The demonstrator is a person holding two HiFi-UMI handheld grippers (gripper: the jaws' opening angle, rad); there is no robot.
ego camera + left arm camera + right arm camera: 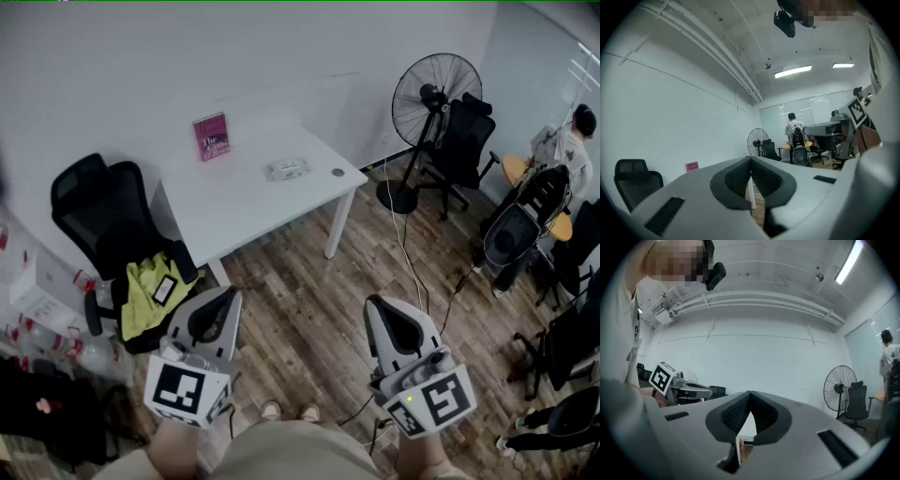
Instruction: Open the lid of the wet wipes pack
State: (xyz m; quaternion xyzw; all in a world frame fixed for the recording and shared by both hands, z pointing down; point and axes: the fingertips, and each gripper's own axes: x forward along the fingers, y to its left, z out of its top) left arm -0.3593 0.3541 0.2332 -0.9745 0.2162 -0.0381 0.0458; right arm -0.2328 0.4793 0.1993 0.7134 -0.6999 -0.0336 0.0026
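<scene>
The wet wipes pack (287, 169) lies flat near the right end of the white table (234, 202), well ahead of both grippers. My left gripper (228, 292) and right gripper (371, 302) are held level over the wooden floor, short of the table, with nothing between their jaws. In the left gripper view the jaw tips (750, 158) meet, shut. The right gripper view shows its tips (750, 393) touching too, shut. The left gripper (677, 385) also shows at the left of the right gripper view, and the right gripper (848, 123) at the right of the left gripper view.
A pink book (212, 137) stands against the wall on the table and a small dark disc (337, 172) lies near the wipes. A black office chair (112, 230) with a yellow vest is left of the table. A floor fan (433, 105), more chairs and a person (567, 141) are at right.
</scene>
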